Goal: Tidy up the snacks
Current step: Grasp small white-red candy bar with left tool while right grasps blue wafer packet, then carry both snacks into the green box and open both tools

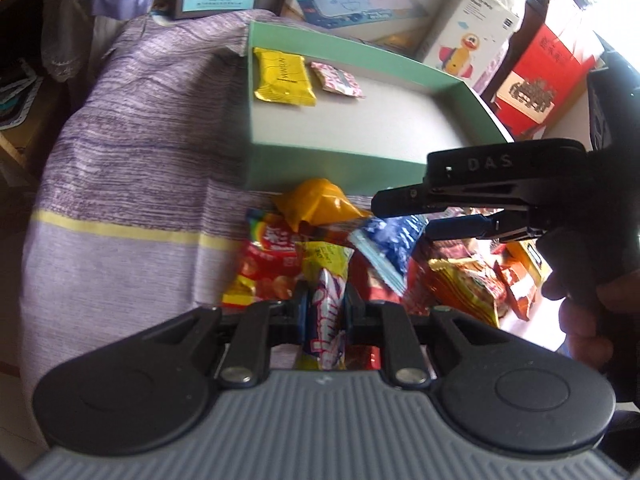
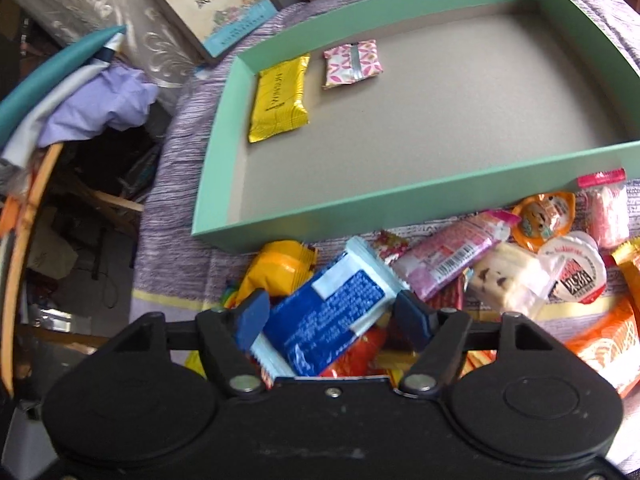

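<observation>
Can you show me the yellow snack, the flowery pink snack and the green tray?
yellow snack point(image 2: 280, 100), right wrist view, middle of wrapper
flowery pink snack point(image 2: 352, 63), right wrist view, middle of wrapper
green tray point(image 2: 320, 220), right wrist view, near wall

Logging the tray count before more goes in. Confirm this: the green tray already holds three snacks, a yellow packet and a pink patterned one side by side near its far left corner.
Wrong count. The green tray holds two snacks, not three: the yellow packet and the pink patterned one, side by side near its far left corner. The right wrist view shows it.

Purple striped cloth point(image 1: 132, 168); boxes point(image 1: 552, 76) behind, seemingly sunlit.
</observation>
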Motion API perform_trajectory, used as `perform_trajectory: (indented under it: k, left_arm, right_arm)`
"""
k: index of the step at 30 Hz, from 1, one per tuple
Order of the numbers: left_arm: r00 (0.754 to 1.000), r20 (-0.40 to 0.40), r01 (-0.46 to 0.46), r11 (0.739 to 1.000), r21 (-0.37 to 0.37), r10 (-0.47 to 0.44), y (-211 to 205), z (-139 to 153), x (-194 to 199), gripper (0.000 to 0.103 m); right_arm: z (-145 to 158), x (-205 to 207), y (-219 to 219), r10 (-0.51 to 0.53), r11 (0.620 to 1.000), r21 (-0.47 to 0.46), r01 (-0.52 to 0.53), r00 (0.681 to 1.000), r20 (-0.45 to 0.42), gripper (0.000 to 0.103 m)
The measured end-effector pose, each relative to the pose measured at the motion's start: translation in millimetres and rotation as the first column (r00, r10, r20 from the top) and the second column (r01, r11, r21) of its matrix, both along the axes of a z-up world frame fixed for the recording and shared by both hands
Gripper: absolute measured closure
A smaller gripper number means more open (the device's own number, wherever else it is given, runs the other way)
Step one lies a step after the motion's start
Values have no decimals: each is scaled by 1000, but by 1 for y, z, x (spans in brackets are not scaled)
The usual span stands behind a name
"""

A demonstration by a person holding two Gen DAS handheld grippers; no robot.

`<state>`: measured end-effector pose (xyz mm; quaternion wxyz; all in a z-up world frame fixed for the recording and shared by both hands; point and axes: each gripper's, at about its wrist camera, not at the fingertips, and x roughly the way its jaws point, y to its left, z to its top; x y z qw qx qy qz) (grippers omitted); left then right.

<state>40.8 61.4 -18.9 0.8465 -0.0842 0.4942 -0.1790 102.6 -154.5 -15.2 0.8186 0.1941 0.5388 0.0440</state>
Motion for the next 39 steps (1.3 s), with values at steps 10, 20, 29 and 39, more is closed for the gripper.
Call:
perform_trajectory:
  k: [10,20,29,39]
  left_arm:
    - [998,-6,-55,998,-2,55,21,-3,11,87]
    - [999,-8,-47,999,-9,46,14,-5,20,87]
    - [999,-5,-44,999,-6,44,10,-4,20,87]
    - [990,134,-44,999,-5,44,0,44,60,87]
  right_arm:
    - [-23,0,10,30,996,-85,-34,999,-39,86]
    - [-13,-9,-15,31,999,17,-30,999,-26,74]
    - [-3,-28,3,133,986,-110,-128,990,45,89]
    - [52,-6,-30,29,1000,-3,-29,981,189,89]
